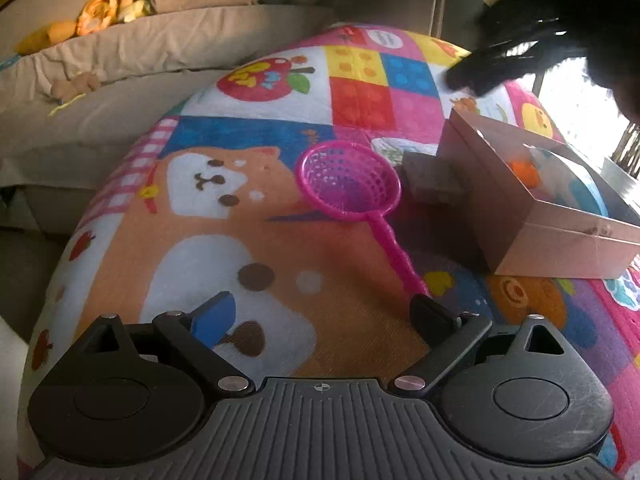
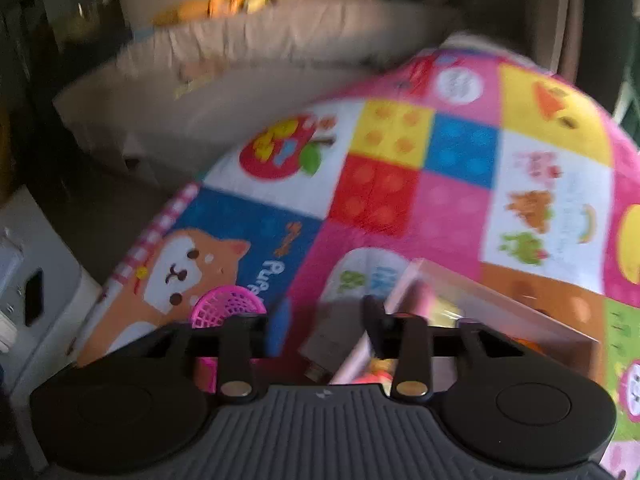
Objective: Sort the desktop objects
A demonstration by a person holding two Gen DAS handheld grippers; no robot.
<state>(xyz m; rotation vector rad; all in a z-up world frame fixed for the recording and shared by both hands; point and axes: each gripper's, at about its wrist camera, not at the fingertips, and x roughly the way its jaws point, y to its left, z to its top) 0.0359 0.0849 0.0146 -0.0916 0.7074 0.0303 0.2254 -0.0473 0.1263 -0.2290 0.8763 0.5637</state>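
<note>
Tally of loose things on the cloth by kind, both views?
Pink strainer: 1
Grey block: 1
Open box, with some items inside, too hidden to count: 1
Total: 3 on the cloth

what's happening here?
A person is sorting toys on a cartoon-print mat with two handheld grippers. The left gripper is open, its right finger by the handle of a pink toy strainer, not gripping it. The right gripper hovers empty over the cardboard box already holding toys.
</note>
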